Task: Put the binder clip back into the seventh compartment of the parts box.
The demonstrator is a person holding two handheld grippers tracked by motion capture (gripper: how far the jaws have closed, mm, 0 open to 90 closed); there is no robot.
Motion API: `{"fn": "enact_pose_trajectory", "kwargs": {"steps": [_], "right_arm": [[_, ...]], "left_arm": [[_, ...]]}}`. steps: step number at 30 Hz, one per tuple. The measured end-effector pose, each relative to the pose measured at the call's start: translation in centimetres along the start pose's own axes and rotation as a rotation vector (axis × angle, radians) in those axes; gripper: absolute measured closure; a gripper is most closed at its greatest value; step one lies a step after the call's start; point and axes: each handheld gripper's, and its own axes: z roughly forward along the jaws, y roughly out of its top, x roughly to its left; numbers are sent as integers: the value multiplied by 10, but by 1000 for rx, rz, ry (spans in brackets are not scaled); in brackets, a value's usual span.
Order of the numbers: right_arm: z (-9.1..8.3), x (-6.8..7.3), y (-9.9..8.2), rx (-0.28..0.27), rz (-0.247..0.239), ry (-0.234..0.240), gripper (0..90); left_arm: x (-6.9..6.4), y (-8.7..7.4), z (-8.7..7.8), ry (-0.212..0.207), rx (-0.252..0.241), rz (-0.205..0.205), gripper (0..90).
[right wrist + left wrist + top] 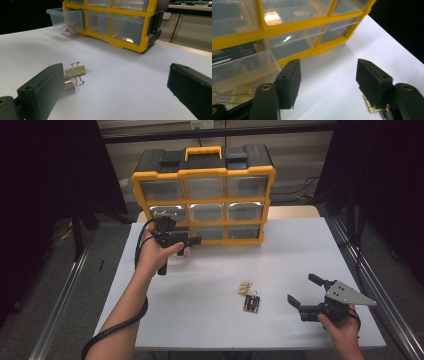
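Observation:
A yellow-and-black drawer organizer [202, 195] with clear drawers stands at the table's back. Its lower-left drawer [65, 17] is pulled out and holds binder clips, one of them pale yellow [239, 91]. My left gripper [189, 246] hovers just in front of that drawer, its jaws open with nothing between them [328, 72]. A beige binder clip [244, 287] and a pack of batteries [251, 303] lie in the middle of the table. My right gripper [303, 289] rests low at the front right, open and empty [115, 75], pointing toward the clip [75, 71].
The white table [280, 255] has bare room between the organizer and the clip. Metal rails run along both sides of the table, and dark curtains hang left and right. The left gripper's cable trails along the forearm.

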Motion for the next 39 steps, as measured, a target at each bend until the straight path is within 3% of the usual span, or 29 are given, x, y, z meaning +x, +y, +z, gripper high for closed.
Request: {"fn": "enact_pose_trajectory", "kwargs": {"steps": [7,21,39], "right_arm": [[1,1,0,2,0,9,8],[1,1,0,2,0,10,8],[1,1,0,3,-1,10,8]], "left_arm": [[-7,-10,5,-33,-18,-24,272],[-23,-31,22,-85,16,19,215],[-46,-52,40,-119,43,69,207]]}}
